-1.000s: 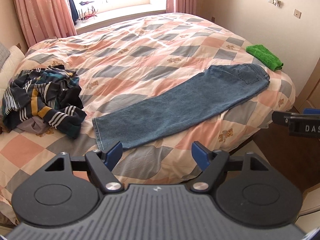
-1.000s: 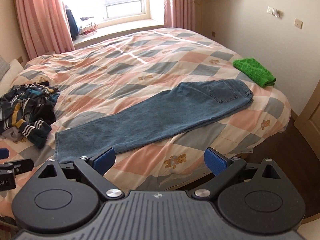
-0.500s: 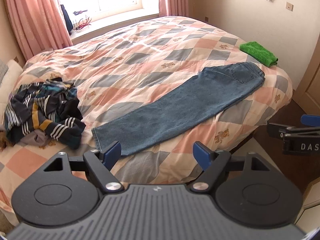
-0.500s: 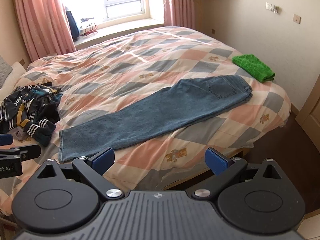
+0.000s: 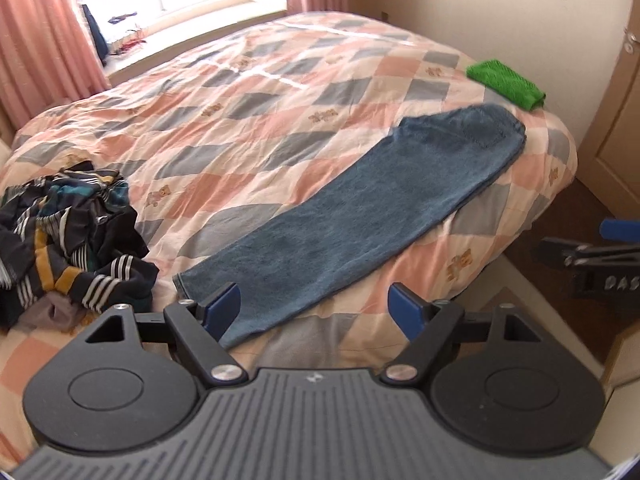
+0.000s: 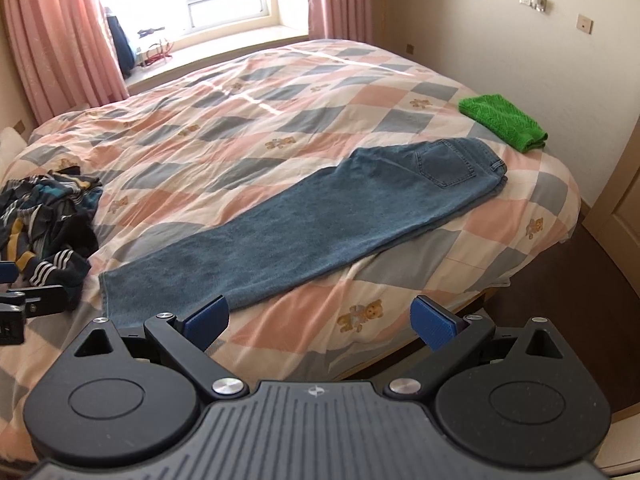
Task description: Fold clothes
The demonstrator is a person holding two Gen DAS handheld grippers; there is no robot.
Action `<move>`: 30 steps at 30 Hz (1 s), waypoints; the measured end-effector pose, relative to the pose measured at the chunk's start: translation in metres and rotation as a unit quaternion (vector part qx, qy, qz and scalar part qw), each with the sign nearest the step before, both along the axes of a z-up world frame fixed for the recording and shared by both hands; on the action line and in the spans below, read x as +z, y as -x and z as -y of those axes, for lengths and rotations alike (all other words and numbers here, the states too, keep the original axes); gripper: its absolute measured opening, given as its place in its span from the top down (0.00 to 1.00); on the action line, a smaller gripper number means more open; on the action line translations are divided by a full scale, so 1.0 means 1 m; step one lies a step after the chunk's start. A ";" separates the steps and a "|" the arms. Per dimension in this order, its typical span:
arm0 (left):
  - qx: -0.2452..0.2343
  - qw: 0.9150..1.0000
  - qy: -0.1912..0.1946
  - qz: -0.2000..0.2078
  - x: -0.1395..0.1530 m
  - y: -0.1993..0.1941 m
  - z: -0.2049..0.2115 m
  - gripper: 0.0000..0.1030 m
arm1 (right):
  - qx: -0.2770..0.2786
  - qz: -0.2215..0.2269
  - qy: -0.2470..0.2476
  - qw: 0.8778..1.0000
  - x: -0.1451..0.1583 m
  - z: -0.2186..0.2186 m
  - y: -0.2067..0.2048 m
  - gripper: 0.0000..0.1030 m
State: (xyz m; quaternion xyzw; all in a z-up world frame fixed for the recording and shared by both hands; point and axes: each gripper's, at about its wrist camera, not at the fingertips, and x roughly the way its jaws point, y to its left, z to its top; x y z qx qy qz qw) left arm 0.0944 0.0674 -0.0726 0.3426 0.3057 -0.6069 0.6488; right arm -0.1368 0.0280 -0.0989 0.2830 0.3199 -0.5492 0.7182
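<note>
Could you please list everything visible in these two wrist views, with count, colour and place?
jeans: one, blue denim, laid flat lengthwise near the bed's foot edge, hem toward the clothes pile, waist toward the green cloth.
clothes pile: one heap, dark with white, yellow and teal stripes, on the bed beyond the jeans' hem.
green cloth: one, bright green, folded, at the bed's corner past the jeans' waist.
quilt: one, pink, grey and cream checks with bear prints, covering the bed.
curtains: pink, on both sides of the window.
door: one, beige, at the right edge.
left gripper: black, blue pads, open, empty, over the jeans' hem.
right gripper: same, open, empty.
</note>
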 end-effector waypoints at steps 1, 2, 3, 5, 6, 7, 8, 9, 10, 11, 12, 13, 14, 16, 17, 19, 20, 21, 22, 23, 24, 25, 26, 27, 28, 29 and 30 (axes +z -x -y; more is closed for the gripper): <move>-0.010 1.000 -0.006 0.004 -0.005 -0.013 0.006 0.24 | -0.005 -0.003 0.002 1.000 -0.005 0.002 -0.007 0.03; -0.023 1.000 -0.012 0.009 -0.010 -0.028 0.013 0.24 | -0.010 -0.007 0.003 1.000 -0.009 0.003 -0.014 0.03; -0.035 0.999 -0.018 0.013 -0.015 -0.044 0.020 0.24 | -0.015 -0.011 0.004 1.000 -0.014 0.005 -0.022 0.03; -0.060 0.998 -0.030 0.019 -0.026 -0.075 0.035 0.26 | -0.019 -0.020 0.007 1.000 -0.022 0.006 -0.039 0.03; -0.074 0.996 -0.034 0.020 -0.031 -0.090 0.043 0.26 | -0.021 -0.026 0.009 0.999 -0.027 0.005 -0.050 0.03; -0.089 0.995 -0.039 0.022 -0.036 -0.105 0.052 0.28 | -0.024 -0.033 0.010 0.999 -0.032 0.005 -0.061 0.03; -0.104 0.993 -0.046 0.025 -0.042 -0.119 0.061 0.31 | -0.026 -0.042 0.009 0.999 -0.036 0.005 -0.072 0.03; -0.119 0.991 -0.055 0.027 -0.048 -0.132 0.071 0.33 | -0.029 -0.051 0.010 0.998 -0.040 0.004 -0.085 0.03; -0.136 0.988 -0.063 0.025 -0.055 -0.145 0.081 0.36 | -0.033 -0.059 0.012 0.998 -0.045 0.002 -0.097 0.03; -0.152 0.985 -0.072 0.022 -0.061 -0.156 0.091 0.38 | -0.034 -0.064 0.013 0.997 -0.049 0.000 -0.109 0.03; -0.168 0.982 -0.080 0.018 -0.068 -0.166 0.101 0.40 | -0.033 -0.067 0.013 0.997 -0.054 -0.002 -0.121 0.03; -0.186 0.979 -0.088 0.012 -0.076 -0.177 0.111 0.42 | -0.030 -0.070 0.010 0.997 -0.059 -0.003 -0.134 0.03; -0.201 0.975 -0.098 0.005 -0.085 -0.186 0.121 0.44 | -0.026 -0.072 0.006 0.997 -0.066 -0.004 -0.146 0.03; -0.233 0.966 -0.116 -0.009 -0.102 -0.204 0.140 0.47 | -0.005 -0.079 -0.009 0.997 -0.081 -0.006 -0.172 0.03; -0.246 0.961 -0.126 -0.017 -0.111 -0.213 0.150 0.47 | 0.009 -0.084 -0.014 0.996 -0.089 -0.007 -0.185 0.03; -0.261 0.954 -0.147 -0.032 -0.130 -0.225 0.169 0.49 | 0.051 -0.105 -0.014 0.993 -0.105 -0.014 -0.214 0.04; -0.266 0.950 -0.158 -0.041 -0.140 -0.231 0.179 0.49 | 0.077 -0.120 -0.012 0.990 -0.115 -0.017 -0.229 0.05; -0.270 0.947 -0.169 -0.051 -0.151 -0.236 0.188 0.49 | 0.103 -0.136 -0.010 0.985 -0.125 -0.020 -0.245 0.06; -0.270 0.944 -0.180 -0.063 -0.162 -0.241 0.196 0.49 | 0.127 -0.147 -0.007 0.981 -0.135 -0.024 -0.260 0.09; -0.271 0.940 -0.191 -0.076 -0.173 -0.245 0.204 0.50 | 0.150 -0.156 -0.002 0.976 -0.145 -0.027 -0.274 0.12; -0.269 0.938 -0.202 -0.086 -0.184 -0.248 0.212 0.52 | 0.170 -0.160 -0.003 0.972 -0.154 -0.030 -0.287 0.15; -0.270 0.934 -0.213 -0.096 -0.195 -0.250 0.219 0.55 | 0.185 -0.159 -0.004 0.970 -0.163 -0.032 -0.298 0.20; -0.272 0.930 -0.224 -0.105 -0.208 -0.253 0.225 0.59 | 0.198 -0.157 -0.005 0.968 -0.172 -0.034 -0.309 0.27; -0.274 0.927 -0.233 -0.109 -0.220 -0.256 0.229 0.61 | 0.210 -0.155 -0.006 0.965 -0.181 -0.037 -0.320 0.29; -0.278 0.924 -0.240 -0.109 -0.231 -0.259 0.233 0.61 | 0.223 -0.153 -0.007 0.963 -0.190 -0.039 -0.330 0.30; -0.281 0.921 -0.246 -0.108 -0.241 -0.261 0.236 0.61 | 0.234 -0.152 -0.006 0.960 -0.198 -0.042 -0.340 0.30; -0.284 0.920 -0.249 -0.104 -0.249 -0.264 0.238 0.61 | 0.244 -0.151 -0.004 0.958 -0.205 -0.045 -0.350 0.31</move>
